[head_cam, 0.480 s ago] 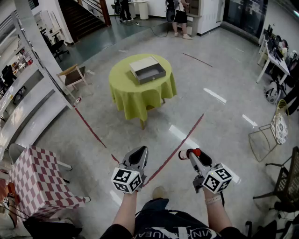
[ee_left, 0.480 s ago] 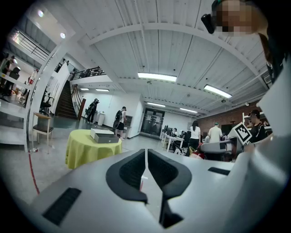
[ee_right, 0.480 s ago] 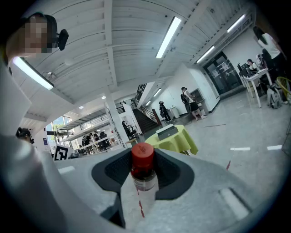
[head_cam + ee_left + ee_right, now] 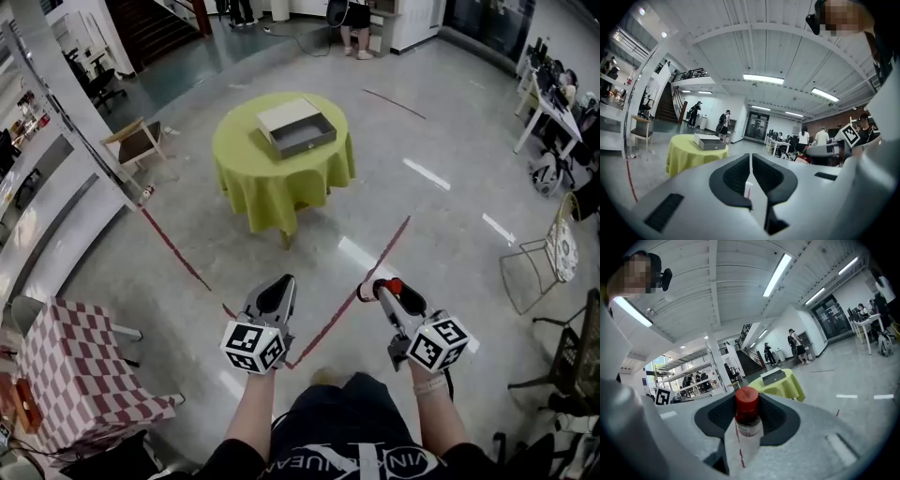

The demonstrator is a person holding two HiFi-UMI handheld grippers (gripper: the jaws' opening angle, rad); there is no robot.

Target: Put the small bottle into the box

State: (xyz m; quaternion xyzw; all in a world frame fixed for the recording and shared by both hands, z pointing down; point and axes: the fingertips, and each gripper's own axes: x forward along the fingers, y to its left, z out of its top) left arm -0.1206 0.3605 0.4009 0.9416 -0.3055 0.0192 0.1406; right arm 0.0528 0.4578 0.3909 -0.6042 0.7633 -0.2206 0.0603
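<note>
A small clear bottle (image 4: 748, 423) with a red cap sits between the jaws of my right gripper (image 4: 748, 414), which is shut on it. In the head view the bottle's red cap (image 4: 393, 286) shows at the tip of the right gripper (image 4: 382, 291). My left gripper (image 4: 281, 287) is shut with nothing in it; its pads (image 4: 736, 176) meet in the left gripper view. The grey open box (image 4: 294, 128) lies on a round table with a yellow-green cloth (image 4: 281, 178), well ahead of both grippers. The box (image 4: 708, 142) also shows far off in the left gripper view.
A red line (image 4: 352, 295) runs across the glossy floor below the grippers. A checked-cloth table (image 4: 75, 370) stands at the left, white shelving (image 4: 56, 178) further left, a wire chair (image 4: 544, 272) at the right. People stand far behind the round table.
The round table and box have come a little nearer and sit higher in the head view. Both grippers hold the same pose; the bottle stays in the right one.
</note>
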